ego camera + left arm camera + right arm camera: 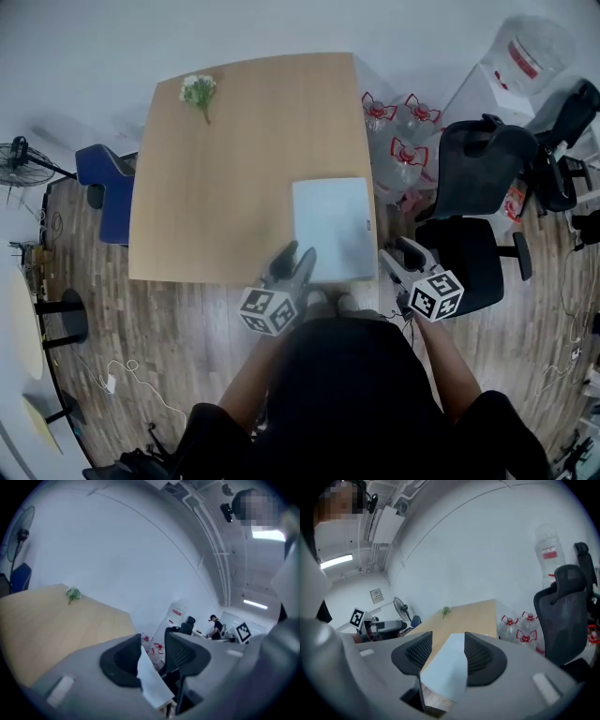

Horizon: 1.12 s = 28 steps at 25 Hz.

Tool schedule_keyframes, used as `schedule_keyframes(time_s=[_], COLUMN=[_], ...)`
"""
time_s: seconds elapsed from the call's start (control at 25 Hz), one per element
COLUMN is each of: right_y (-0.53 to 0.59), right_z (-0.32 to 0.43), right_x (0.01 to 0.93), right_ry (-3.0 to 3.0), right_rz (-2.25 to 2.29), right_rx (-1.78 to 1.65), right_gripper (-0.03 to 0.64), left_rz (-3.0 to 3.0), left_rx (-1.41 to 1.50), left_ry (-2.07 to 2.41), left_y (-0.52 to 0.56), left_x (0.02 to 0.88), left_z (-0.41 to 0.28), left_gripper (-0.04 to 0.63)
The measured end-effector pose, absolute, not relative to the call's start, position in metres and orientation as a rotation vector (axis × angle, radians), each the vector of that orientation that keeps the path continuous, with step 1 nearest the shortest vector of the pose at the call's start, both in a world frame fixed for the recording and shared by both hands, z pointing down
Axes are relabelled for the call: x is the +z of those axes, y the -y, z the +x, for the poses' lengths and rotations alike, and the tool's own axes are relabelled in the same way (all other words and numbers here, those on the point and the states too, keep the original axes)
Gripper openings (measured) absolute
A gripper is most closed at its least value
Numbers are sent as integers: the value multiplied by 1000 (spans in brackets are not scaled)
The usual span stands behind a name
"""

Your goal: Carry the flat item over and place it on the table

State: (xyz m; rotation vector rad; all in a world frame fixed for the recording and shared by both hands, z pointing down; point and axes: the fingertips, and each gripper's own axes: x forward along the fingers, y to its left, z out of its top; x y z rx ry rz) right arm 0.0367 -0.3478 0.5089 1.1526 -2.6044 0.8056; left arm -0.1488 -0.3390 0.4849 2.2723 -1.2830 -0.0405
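Note:
A flat pale blue-white panel (333, 230) hangs over the near right corner of the wooden table (234, 159), held at its near edge by both grippers. My left gripper (295, 267) grips the near left corner; in the left gripper view the panel (151, 680) shows edge-on between the black fingers, lying against the left one (119, 660). My right gripper (398, 258) has the near right corner, and in the right gripper view the panel (445, 672) fills the gap between its mesh pads (480, 656). Both grippers point almost level, toward the table.
A small sprig of flowers (199, 91) lies at the table's far left corner. Black office chairs (478, 187) and several water bottles (398, 131) stand just right of the table. A blue chair (108, 183) and a fan (23, 161) stand on its left.

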Motion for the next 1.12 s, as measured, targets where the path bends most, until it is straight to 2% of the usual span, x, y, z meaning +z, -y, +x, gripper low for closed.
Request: schedule_keyframes(time_s=[0.12,0.24,0.4,1.12], right_y=[351,351,353,366], right_z=[44,53,65,83], right_x=[491,475,457,436], right_ry=[2618,2641,2652,2586], right_rz=[1196,1251,1312,1415], right_rx=[667,583,532,304], right_gripper=[156,89,2,2], left_rz=[2297,2299,2309,2225], left_rx=[-82,-123,-81,23], left_ry=[1408,1528,1578,1737], left_y=[339,335,332,339], left_x=[468,456,448,452], left_z=[-154,-163,-164,-185], left_gripper=[130,0,0,0])
